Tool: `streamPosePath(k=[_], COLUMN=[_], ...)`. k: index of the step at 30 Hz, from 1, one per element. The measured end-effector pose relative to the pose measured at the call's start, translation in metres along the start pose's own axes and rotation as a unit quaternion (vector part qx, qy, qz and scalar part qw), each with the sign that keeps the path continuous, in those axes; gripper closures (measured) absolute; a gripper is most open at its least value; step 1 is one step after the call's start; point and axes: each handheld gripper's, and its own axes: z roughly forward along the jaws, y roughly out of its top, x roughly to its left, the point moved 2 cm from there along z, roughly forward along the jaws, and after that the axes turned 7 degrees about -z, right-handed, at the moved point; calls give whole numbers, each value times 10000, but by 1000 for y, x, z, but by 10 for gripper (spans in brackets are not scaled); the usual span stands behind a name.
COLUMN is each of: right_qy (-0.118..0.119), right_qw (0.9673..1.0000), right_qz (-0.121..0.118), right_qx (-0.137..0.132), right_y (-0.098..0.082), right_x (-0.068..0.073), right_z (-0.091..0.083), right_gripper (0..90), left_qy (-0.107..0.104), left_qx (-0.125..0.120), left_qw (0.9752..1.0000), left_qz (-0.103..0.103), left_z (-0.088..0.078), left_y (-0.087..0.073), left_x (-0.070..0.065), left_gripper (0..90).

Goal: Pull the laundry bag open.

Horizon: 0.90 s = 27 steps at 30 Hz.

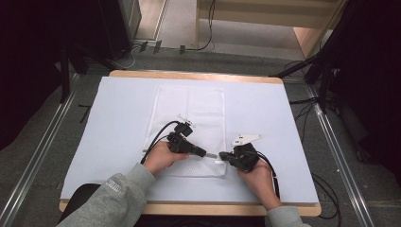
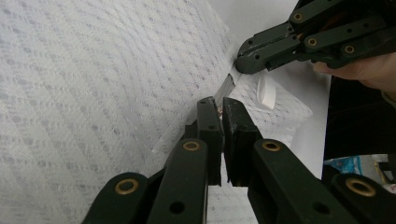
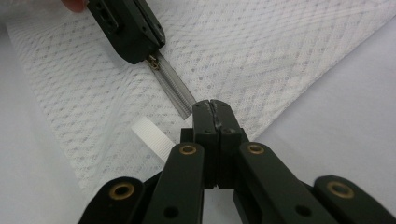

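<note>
From the high view, a flat white mesh zip bag (image 1: 189, 132) lies mid-table on the pale blue table cover (image 1: 113, 142), its zipper along the near edge, where the left gripper (image 1: 208, 153) and right gripper (image 1: 223, 155) meet. In the left gripper view, the jaws are pinched on the small metal zipper pull (image 2: 217, 111). In the right gripper view, the jaws are clamped on the grey zipper tape (image 3: 173, 89) at its end (beside a white ribbed loop (image 3: 150, 133)). The bag looks light, limp and prone to bunching; anchoring the tape end and drawing the pull seems wisest.

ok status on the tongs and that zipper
Left tongs shut on the zipper pull. Right tongs shut on mesh bag at the zipper end. Nothing in the way.
</note>
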Motion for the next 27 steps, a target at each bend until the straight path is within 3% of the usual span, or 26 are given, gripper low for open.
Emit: streamPosePath(k=[4, 27], right_qy=[16, 113], right_qw=[10000, 9999], right_qz=[0, 44], right_qx=[-7, -11], right_y=[0, 0], right_x=[0, -3], right_z=[0, 0], right_gripper=[900, 900], left_qy=[-64, 16], left_qx=[4, -57], left_qw=[9999, 9998], left_qz=[-101, -182], left_z=[-6, -41], left_y=[-3, -16], left_x=[4, 14], left_gripper=[881, 881])
